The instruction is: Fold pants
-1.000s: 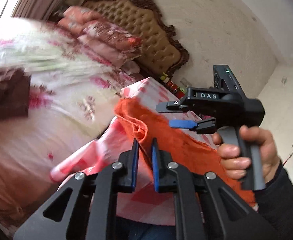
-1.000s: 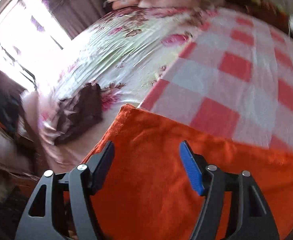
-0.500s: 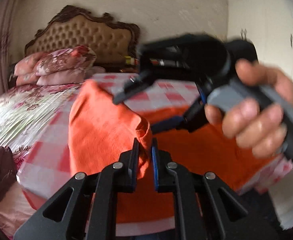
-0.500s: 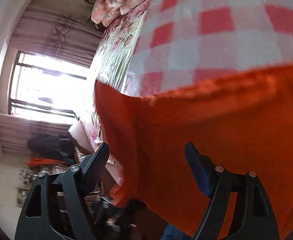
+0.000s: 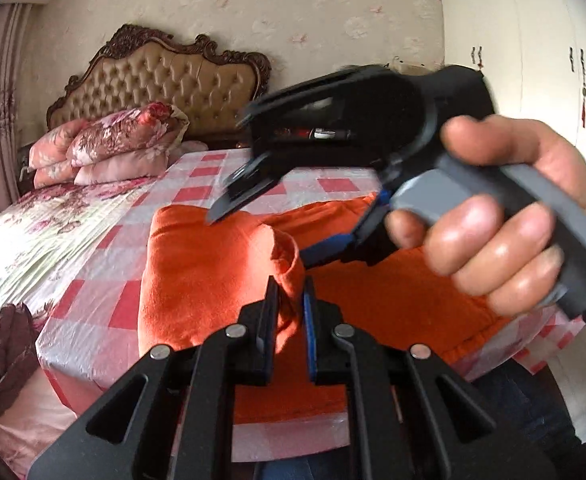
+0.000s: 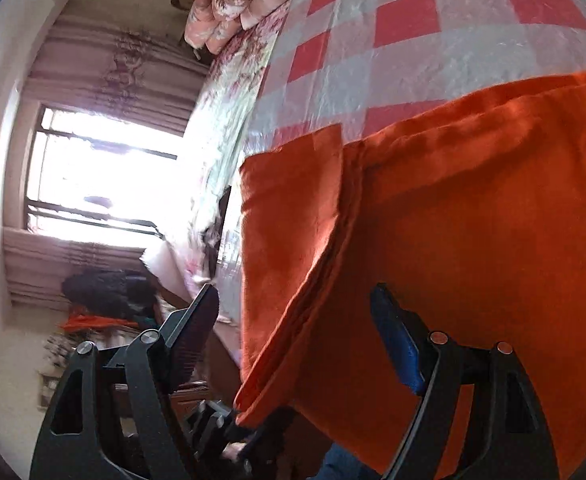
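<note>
Pants [image 5: 213, 272] swung flatter, label unreadable, perhaps blurred

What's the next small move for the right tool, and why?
Probably close the right tool on the pants' folded edge. Its jaws stand wide and are closing, pads not yet pressing cloth, with the edge hanging between them. The left tool already pinches a bunch of the pants, so a second grip would let both lift the fold.
</note>
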### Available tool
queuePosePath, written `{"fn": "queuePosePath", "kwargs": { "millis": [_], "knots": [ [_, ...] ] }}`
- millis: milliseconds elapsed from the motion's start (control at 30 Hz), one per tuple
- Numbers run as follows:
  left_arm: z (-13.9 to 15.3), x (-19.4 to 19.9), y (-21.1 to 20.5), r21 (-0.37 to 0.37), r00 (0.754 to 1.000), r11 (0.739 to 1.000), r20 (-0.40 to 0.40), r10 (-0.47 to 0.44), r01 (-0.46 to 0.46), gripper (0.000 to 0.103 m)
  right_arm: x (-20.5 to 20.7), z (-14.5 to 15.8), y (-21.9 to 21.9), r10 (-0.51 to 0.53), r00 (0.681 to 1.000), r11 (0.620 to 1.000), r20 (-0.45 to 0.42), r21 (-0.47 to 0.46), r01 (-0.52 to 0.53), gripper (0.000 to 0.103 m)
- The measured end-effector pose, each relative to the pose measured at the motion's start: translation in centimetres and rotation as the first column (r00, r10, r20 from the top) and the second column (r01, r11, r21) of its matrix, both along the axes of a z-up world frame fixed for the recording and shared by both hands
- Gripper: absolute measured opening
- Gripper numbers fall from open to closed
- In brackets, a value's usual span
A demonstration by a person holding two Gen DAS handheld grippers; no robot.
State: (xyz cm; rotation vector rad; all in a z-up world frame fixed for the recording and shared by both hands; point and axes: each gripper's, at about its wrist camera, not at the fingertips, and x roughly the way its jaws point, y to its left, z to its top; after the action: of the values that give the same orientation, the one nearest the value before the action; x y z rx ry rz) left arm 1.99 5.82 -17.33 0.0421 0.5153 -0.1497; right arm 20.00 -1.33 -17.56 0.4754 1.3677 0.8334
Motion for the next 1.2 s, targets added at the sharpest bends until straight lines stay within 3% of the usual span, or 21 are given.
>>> {"fn": "queuePosePath", "kwargs": {
  "millis": [100, 133, 167, 333, 533, 567, 633, 667, 700, 767, 800, 933, 1100, 1200],
  "knots": [
    [-0.1, -0.6, -0.5, 0.030, 1.000, 0.999, 0.017, -0.018, 0.017, 0.011, -0.4, 0.1, 1.2, 0.018, 0.998, 0.999, 0.057, -0.039, -0.015, 0.037],
    [-0.1, -0.9, -0.7, 0.038, 1.000, 0.999, 0.019, -0.019, 0.018, 0.011, -0.4, 0.1, 1.5, 0.025, 0.998, 0.999, 0.063, -0.037, -0.023, 0.015],
    [-0.2, -0.9, -0.8, 0.044, 1.000, 0.999, 0.020, -0.018, 0.017, 0.011, -0.4, 0.3, 1.7, 0.030, 0.996, 0.999, 0.085, -0.038, -0.027, 0.007],
    [0.6, -1.2, -2.5, 0.082, 0.997, 0.996, 0.058, -0.042, 0.037, 0.011, -1.1, 2.6, -1.0, -0.019, 0.980, 1.000, 0.200, -0.020, 0.024, 0.007],
    [1.0, -0.9, -8.7, 0.130, 0.974, 0.977, 0.124, -0.188, 0.171, 0.011, -2.8, 4.5, -9.5, -0.160, 0.942, 0.985, 0.296, -0.016, 0.172, 0.007],
    [0.4, -0.5, -9.9, 0.136, 0.972, 0.973, 0.118, -0.203, 0.186, 0.015, -2.9, 4.2, -11.1, -0.182, 0.935, 0.980, 0.304, -0.028, 0.199, 0.007],
    [-0.8, -0.1, -11.2, 0.143, 0.974, 0.970, 0.087, -0.211, 0.197, 0.034, -2.7, 2.9, -13.4, -0.216, 0.926, 0.966, 0.309, -0.071, 0.248, 0.007],
    [-1.2, -0.3, -11.3, 0.125, 0.976, 0.973, 0.079, -0.205, 0.194, 0.051, -2.6, 2.2, -14.0, -0.219, 0.922, 0.959, 0.319, -0.103, 0.263, 0.007],
    [-1.3, -0.4, -10.9, 0.101, 0.979, 0.978, 0.074, -0.192, 0.184, 0.057, -2.5, 1.5, -14.4, -0.216, 0.921, 0.956, 0.325, -0.121, 0.267, 0.007],
    [-1.4, -0.8, -9.2, 0.057, 0.990, 0.990, 0.045, -0.131, 0.129, 0.057, -2.4, 0.2, -14.8, -0.215, 0.926, 0.957, 0.311, -0.122, 0.263, 0.007],
    [-1.5, -1.0, -8.1, 0.045, 0.995, 0.995, 0.033, -0.090, 0.088, 0.063, -2.4, -0.4, -14.6, -0.209, 0.927, 0.957, 0.312, -0.130, 0.260, 0.007],
    [-1.7, -3.0, -3.6, 0.010, 0.998, 0.998, -0.017, 0.067, -0.067, 0.067, -2.8, -0.7, -14.4, -0.196, 0.918, 0.959, 0.344, -0.126, 0.253, 0.007],
    [-1.9, -3.1, -2.1, 0.055, 0.990, 0.990, -0.044, 0.136, -0.133, 0.070, -3.3, -0.4, -13.5, -0.173, 0.894, 0.950, 0.414, -0.171, 0.263, 0.007],
    [-2.8, -2.8, -2.7, 0.132, 0.984, 0.979, -0.064, 0.165, -0.156, 0.070, -3.8, -0.2, -12.7, -0.163, 0.876, 0.935, 0.453, -0.213, 0.284, 0.007]
  ]
}}
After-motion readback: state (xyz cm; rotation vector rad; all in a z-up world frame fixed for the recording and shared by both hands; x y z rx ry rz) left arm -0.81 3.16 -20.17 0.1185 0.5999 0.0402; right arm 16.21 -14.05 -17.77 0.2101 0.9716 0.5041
